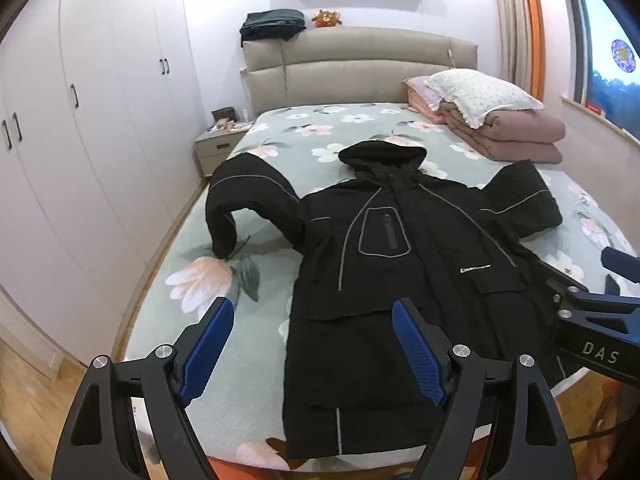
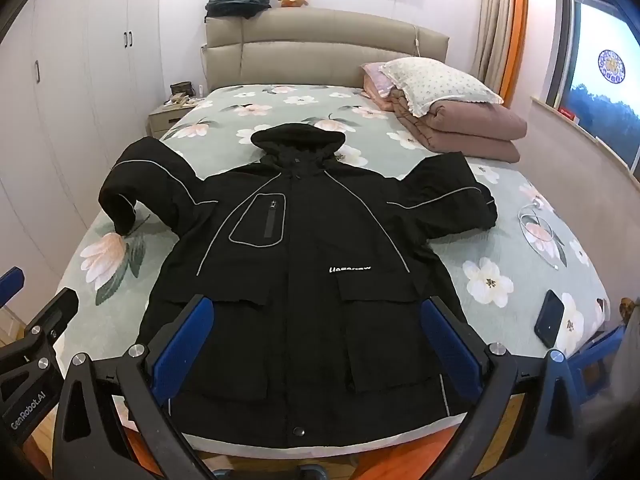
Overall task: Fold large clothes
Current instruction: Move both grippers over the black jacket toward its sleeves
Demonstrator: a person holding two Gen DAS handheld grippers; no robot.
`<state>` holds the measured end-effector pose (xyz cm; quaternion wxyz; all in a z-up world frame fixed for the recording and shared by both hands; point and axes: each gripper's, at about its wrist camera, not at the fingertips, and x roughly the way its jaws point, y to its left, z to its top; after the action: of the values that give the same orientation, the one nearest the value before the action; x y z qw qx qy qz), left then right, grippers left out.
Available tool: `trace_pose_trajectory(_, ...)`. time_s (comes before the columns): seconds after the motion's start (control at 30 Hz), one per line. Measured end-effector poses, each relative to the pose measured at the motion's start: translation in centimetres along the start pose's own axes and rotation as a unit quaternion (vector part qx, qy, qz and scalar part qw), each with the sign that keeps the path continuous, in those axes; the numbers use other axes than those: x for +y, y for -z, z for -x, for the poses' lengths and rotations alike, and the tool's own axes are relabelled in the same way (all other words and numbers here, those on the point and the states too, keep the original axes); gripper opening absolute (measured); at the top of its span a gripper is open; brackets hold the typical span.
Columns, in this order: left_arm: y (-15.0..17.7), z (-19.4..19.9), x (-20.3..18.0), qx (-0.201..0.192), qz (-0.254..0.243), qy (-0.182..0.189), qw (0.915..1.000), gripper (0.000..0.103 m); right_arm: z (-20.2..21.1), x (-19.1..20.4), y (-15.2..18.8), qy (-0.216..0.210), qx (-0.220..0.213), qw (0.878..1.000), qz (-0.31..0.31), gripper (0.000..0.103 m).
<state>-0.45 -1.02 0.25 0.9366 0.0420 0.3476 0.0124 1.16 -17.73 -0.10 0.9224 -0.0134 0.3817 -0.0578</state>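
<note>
Two grippers hover at the foot of the bed (image 2: 500, 264), fingers spread and empty: left gripper (image 1: 312, 344) toward the coat's 7 o'clock corner, right gripper (image 2: 316, 344) over its pockets. The black coat (image 2: 296, 264) lies front-up, hood at 12. Best start — I judge — is the arched sleeve (image 2: 132, 184) at 10 o'clock, flattened inward before the one at 2. The hem edge hides behind the fingers.
</note>
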Motion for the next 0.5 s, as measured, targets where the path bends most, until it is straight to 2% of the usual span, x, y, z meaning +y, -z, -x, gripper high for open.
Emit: trace_pose_trajectory(0.5,0.40,-0.27,-0.24,0.007,-0.004,-0.004,1.0000,0.083,0.19,-0.35,0.75,0.002,0.000,1.000,-0.007,0.103)
